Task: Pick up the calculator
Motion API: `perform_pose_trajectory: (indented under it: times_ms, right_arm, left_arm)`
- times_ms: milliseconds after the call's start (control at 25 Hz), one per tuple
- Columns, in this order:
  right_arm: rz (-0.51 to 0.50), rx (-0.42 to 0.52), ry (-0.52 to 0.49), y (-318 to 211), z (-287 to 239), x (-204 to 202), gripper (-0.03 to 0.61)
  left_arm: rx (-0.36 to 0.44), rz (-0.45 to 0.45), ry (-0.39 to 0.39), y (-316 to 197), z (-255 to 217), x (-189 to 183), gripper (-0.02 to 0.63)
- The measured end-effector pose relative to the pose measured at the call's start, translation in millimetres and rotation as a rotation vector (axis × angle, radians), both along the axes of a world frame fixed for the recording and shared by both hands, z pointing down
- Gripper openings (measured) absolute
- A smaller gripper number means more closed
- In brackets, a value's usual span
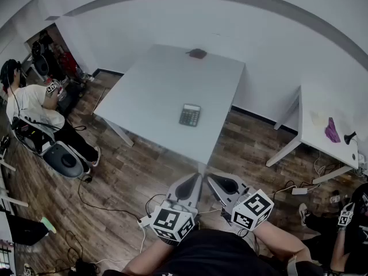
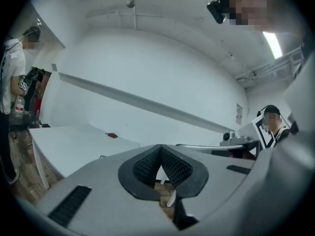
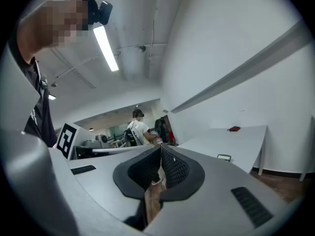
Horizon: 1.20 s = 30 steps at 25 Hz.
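The dark calculator (image 1: 190, 115) lies flat on the white table (image 1: 155, 91), near its front right edge. Both grippers are held low, close to my body, in front of the table's near corner and well short of the calculator. My left gripper (image 1: 197, 178) and right gripper (image 1: 210, 178) point toward the table side by side, each shut with nothing between the jaws. The left gripper view shows the left gripper (image 2: 161, 151) with its tips together, and the calculator (image 2: 102, 156) shows as a thin dark edge. In the right gripper view the right gripper (image 3: 161, 151) is also shut, with the calculator (image 3: 224, 157) beyond it.
A small dark red object (image 1: 197, 53) sits at the table's far edge. A person (image 1: 31, 105) sits at the left beside a chair. A second white table (image 1: 328, 111) at the right carries a purple item (image 1: 332, 131). Cables (image 1: 115, 209) trail over the wooden floor.
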State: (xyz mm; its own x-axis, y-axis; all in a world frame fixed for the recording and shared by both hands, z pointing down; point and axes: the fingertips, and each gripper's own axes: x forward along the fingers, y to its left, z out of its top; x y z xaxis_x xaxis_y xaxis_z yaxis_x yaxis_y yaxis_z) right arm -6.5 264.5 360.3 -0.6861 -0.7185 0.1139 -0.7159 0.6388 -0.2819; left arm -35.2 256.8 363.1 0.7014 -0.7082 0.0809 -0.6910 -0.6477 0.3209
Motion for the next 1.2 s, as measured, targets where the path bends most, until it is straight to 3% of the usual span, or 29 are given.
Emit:
perform_pose_trajectory:
  times_ms: [280, 680, 960, 1200]
  right_arm:
    - [-0.029, -0.02, -0.007, -69.0, 5.4, -38.7, 0.015]
    - [-0.084, -0.037, -0.033, -128.0, 7.6, -49.2, 0.015]
    - [-0.114, -0.073, -0.062, -183.7, 25.0, -28.7, 0.016]
    - [-0.145, -0.106, -0.058, -254.6, 42.4, 9.5, 0.017]
  left_arm:
    - [0.006, 0.017, 0.005, -70.4, 7.5, -34.2, 0.006]
    - [-0.01, 0.005, 0.018, -123.5, 12.0, -47.5, 0.006]
    - [-0.052, -0.032, -0.002, -173.8, 28.6, -34.2, 0.006]
    - [-0.059, -0.063, 0.004, -226.6, 35.3, -1.9, 0.006]
